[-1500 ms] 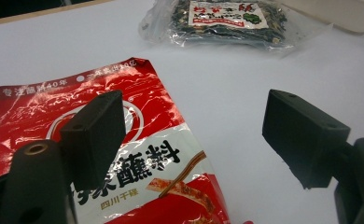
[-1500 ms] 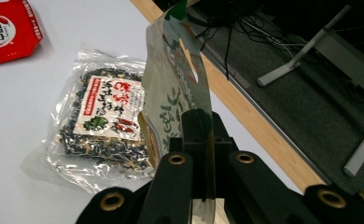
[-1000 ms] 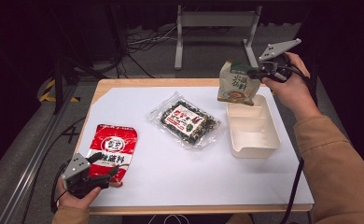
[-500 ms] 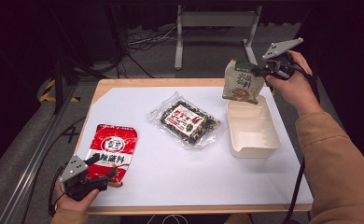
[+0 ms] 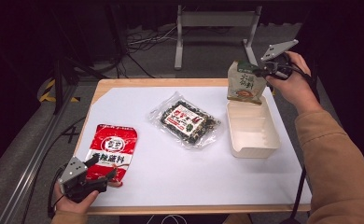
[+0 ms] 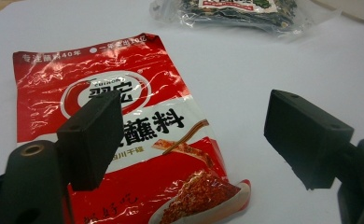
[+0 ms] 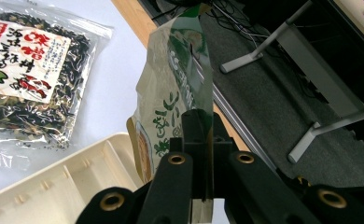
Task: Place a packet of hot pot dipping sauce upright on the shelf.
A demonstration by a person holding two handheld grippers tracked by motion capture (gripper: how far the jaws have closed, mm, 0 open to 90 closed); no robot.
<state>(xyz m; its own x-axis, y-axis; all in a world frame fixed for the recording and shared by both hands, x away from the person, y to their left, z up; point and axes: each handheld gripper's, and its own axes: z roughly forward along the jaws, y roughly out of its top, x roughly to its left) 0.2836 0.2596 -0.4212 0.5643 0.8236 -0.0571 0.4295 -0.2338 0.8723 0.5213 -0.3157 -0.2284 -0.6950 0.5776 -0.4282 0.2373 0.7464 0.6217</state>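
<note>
Right gripper (image 5: 263,71) is clamped on the top seam of my green-and-cream foil pouch (image 5: 244,84), hanging above the cream plastic tray (image 5: 255,144). It looks light, floppy and slick; that stiff seam seems the safest hold.

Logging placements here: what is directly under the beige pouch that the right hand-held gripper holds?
The far end of the cream tray lies under the beige pouch, which hangs from the right hand-held gripper. The pouch hides the tray's far wall.
</note>
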